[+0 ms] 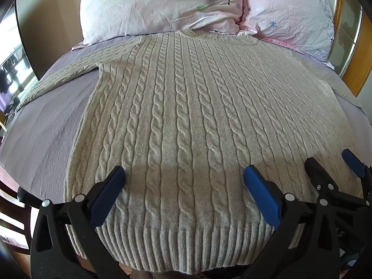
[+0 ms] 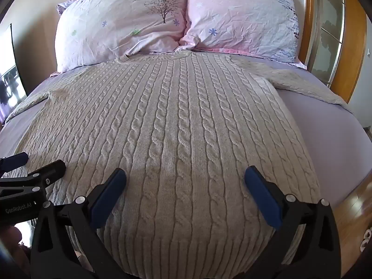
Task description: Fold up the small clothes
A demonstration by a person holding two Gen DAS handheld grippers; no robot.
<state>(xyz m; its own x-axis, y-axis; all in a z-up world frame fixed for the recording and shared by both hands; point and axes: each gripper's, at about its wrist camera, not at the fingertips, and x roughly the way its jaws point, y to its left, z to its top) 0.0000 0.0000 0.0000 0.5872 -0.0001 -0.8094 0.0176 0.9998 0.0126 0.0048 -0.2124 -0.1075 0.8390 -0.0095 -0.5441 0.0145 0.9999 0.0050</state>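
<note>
A cream cable-knit sweater (image 1: 186, 107) lies flat on the bed, ribbed hem toward me and collar by the pillows; it also shows in the right wrist view (image 2: 172, 125). Its left sleeve (image 1: 58, 81) and right sleeve (image 2: 307, 83) spread out sideways. My left gripper (image 1: 184, 176) is open and empty, hovering just above the hem. My right gripper (image 2: 184, 176) is open and empty over the hem, further right. The right gripper (image 1: 334, 165) also appears at the right edge of the left wrist view, and the left gripper (image 2: 37, 162) at the left edge of the right wrist view.
The sweater rests on a lavender bedsheet (image 1: 46, 134). Two pink flowered pillows (image 2: 121, 23) (image 2: 244, 16) stand at the head. A wooden wardrobe with glass doors (image 2: 330, 34) is on the right; wooden floor (image 2: 353, 214) lies beside the bed.
</note>
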